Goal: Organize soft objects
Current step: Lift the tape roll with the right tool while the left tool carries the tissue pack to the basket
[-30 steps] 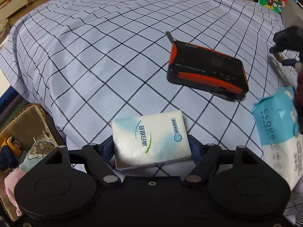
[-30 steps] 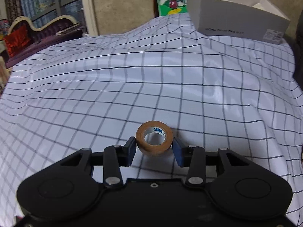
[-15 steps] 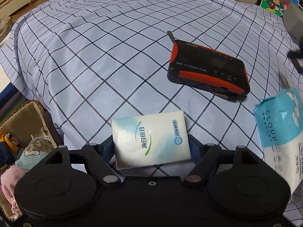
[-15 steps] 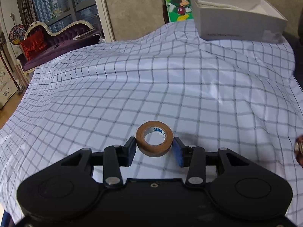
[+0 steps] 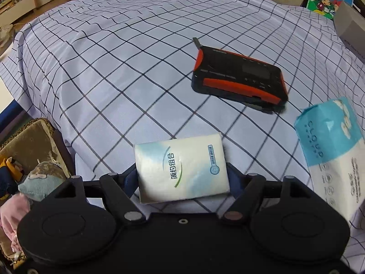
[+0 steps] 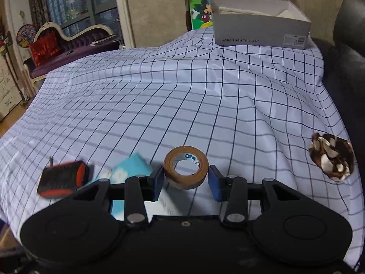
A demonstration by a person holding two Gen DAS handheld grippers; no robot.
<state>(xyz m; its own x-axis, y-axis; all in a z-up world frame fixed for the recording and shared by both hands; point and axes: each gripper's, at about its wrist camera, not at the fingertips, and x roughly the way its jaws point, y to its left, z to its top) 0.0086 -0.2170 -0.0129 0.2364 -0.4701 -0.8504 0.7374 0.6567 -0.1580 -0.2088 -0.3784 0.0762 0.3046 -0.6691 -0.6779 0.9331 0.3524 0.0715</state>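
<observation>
My left gripper (image 5: 182,174) is shut on a small white tissue pack (image 5: 180,166) with blue-green print, held just above the near edge of the checked cloth (image 5: 114,57). A larger blue-and-white tissue pack (image 5: 330,146) lies to its right; the right wrist view shows it (image 6: 130,166) just left of my right gripper. My right gripper (image 6: 186,176) is shut on a brown tape roll (image 6: 182,182), carried above the cloth. A brown-and-white scrunchie (image 6: 332,157) lies near the cloth's right edge.
A black-and-orange radio (image 5: 239,77) lies mid-cloth, also seen in the right wrist view (image 6: 62,179). An open grey shoe box (image 6: 260,29) stands at the far end before a cartoon picture (image 6: 200,11). A chair with clothes (image 5: 34,159) stands left; a dark sofa (image 6: 349,45) stands right.
The right gripper has drawn back with the tape roll: the box looks farther, and the radio, blue pack and scrunchie have come into view. The left gripper has stayed put with its pack.
</observation>
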